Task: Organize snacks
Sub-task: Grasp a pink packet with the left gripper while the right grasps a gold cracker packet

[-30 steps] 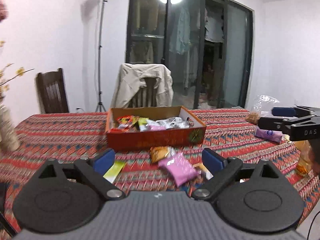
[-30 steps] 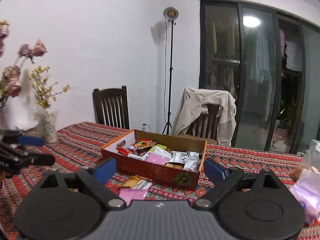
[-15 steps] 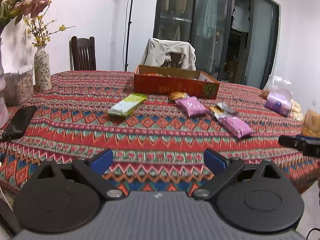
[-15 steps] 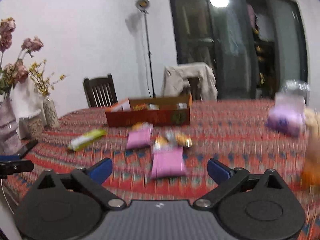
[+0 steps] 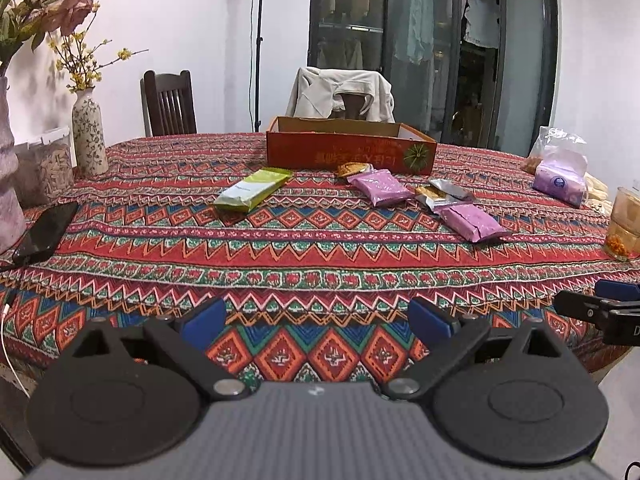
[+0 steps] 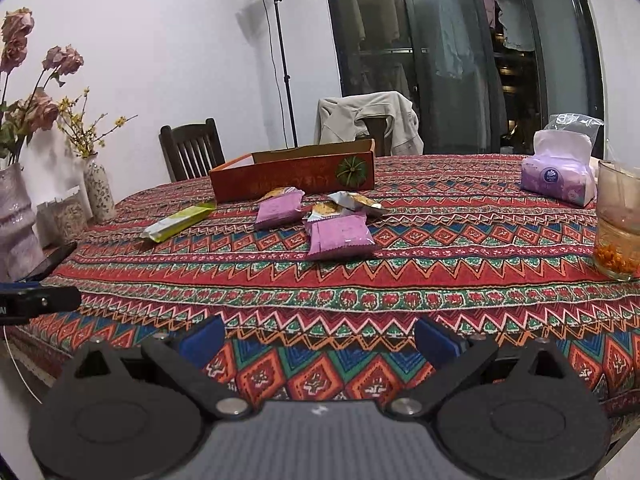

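The left gripper hangs at the near edge of the desk with its blue-padded fingers spread wide and nothing between them. The right gripper is the same — released, empty, low over the near hem of the red zigzag-patterned tablecloth.

Every loose snack lies well beyond both pairs of fingers, toward the far middle of the desk. Nearest is a flat purple foil packet; just behind it, touching or nearly so, sit small silver-and-gold wrapped pieces, then a second purple packet with a golden round snack just before the box. Off to the left lies a long lime-green packet.

The open orange-red cardboard box stands at the far side, its inside hidden from this low angle, so what it holds cannot be told. Judging by the packets on the cloth, the sorting looks partly done at best — five or six pieces are left to gather. A purple tissue pack and a glass tumbler stand to the right, apart from the snacks.
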`<state>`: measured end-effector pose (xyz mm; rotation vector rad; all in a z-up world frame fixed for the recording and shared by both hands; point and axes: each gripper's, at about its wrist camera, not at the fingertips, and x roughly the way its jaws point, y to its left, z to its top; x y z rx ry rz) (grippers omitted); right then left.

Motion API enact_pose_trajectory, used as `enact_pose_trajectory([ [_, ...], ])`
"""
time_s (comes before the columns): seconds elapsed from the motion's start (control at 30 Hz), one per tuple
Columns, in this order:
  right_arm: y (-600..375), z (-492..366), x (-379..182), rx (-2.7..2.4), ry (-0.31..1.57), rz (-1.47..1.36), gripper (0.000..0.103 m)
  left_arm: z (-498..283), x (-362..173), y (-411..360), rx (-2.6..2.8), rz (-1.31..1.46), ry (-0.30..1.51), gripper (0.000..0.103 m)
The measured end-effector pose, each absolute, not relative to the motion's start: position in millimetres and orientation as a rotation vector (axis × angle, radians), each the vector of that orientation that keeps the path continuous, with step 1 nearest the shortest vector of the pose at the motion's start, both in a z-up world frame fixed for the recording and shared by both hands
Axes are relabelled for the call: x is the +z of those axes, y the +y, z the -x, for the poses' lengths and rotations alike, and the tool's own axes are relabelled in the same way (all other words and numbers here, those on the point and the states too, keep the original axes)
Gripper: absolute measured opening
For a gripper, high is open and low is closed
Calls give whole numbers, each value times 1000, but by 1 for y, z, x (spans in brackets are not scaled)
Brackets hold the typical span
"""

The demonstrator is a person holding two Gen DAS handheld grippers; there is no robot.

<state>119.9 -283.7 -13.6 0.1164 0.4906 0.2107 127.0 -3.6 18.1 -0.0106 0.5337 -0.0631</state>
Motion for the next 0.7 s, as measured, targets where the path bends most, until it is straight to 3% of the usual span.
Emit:
enact_pose_trajectory([
  [0.7,-288,-197,-13,241,549,-123,101,-198,14,-18,-117,-1,591,99],
])
